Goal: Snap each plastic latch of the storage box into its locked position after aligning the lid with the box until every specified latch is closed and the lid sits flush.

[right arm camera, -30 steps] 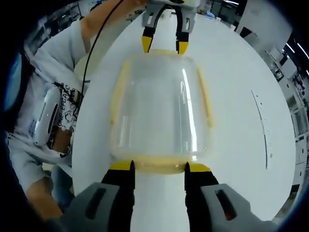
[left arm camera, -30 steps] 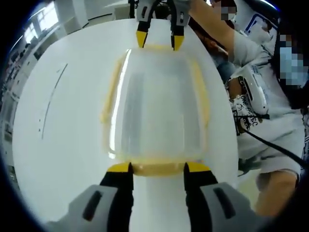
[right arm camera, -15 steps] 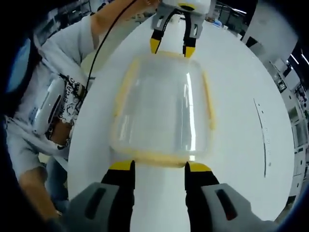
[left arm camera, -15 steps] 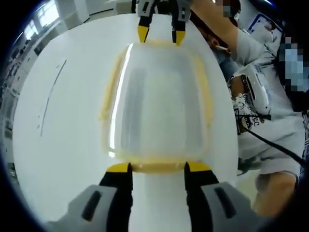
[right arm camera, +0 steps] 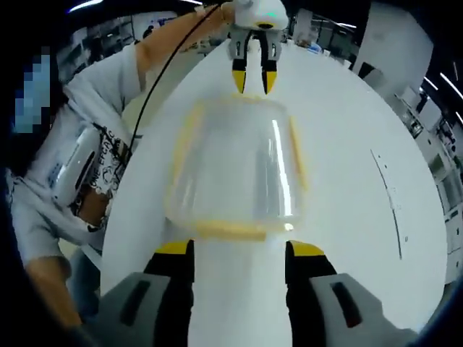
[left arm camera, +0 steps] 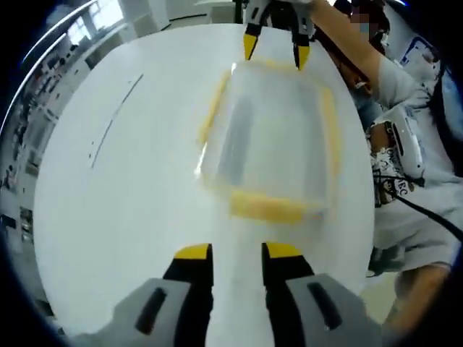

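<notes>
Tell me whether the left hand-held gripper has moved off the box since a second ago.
Yes. The left hand-held gripper has pulled back from the box; bare table now lies between its tips and the near yellow latch.

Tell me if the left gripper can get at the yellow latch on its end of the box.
Probably yes: the left gripper, fingers apart, faces the yellow latch with bare table between them.

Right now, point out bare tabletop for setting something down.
Free: the white round table between the clear storage box with yellow latches and the thin dark line. Crowded: the box's ends, at the left gripper and right gripper.
</notes>
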`<state>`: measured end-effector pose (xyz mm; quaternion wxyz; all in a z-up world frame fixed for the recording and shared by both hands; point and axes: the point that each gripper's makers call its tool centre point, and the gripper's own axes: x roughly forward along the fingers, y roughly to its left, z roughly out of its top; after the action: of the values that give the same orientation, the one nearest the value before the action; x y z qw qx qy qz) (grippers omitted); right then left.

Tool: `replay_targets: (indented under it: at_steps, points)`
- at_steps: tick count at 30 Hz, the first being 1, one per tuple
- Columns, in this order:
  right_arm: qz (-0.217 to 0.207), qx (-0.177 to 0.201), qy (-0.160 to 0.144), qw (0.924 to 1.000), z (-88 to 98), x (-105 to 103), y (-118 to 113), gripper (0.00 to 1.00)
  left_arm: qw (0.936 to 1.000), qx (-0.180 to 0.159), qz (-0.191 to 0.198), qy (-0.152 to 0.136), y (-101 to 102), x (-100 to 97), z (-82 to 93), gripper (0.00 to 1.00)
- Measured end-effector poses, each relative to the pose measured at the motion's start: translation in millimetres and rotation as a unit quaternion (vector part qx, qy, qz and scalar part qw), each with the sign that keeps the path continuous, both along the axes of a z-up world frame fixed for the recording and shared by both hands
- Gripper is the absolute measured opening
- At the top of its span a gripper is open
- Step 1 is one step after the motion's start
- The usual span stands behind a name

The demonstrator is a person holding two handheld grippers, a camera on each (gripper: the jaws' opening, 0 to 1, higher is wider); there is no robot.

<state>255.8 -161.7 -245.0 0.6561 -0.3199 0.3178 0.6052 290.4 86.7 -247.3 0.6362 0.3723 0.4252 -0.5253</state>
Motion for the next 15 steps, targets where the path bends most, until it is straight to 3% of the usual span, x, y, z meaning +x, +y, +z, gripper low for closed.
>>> replay_targets:
  at_steps: [2,7,10,15]
  points:
    - [-0.009,0.034,-0.008,0.9994,11.8,3.4,0.2,0.49,0.9988,-0.032,0.0,-0.037,-3.3,9.1,13.3,0.11]
    - [-0.004,0.084,-0.044,0.9955,32.2,7.2,2.8,0.43,0.9911,-0.093,-0.041,-0.087,-31.7,9.2,43.4,0.0]
    - [0.0,0.102,-0.059,0.993,35.5,9.4,3.3,0.37,0.989,-0.107,-0.054,-0.087,-57.3,2.8,50.5,0.0]
    - [-0.001,0.114,-0.068,0.9911,33.7,13.2,5.8,0.27,0.986,-0.11,-0.094,-0.082,-95.5,-13.1,47.9,0.0]
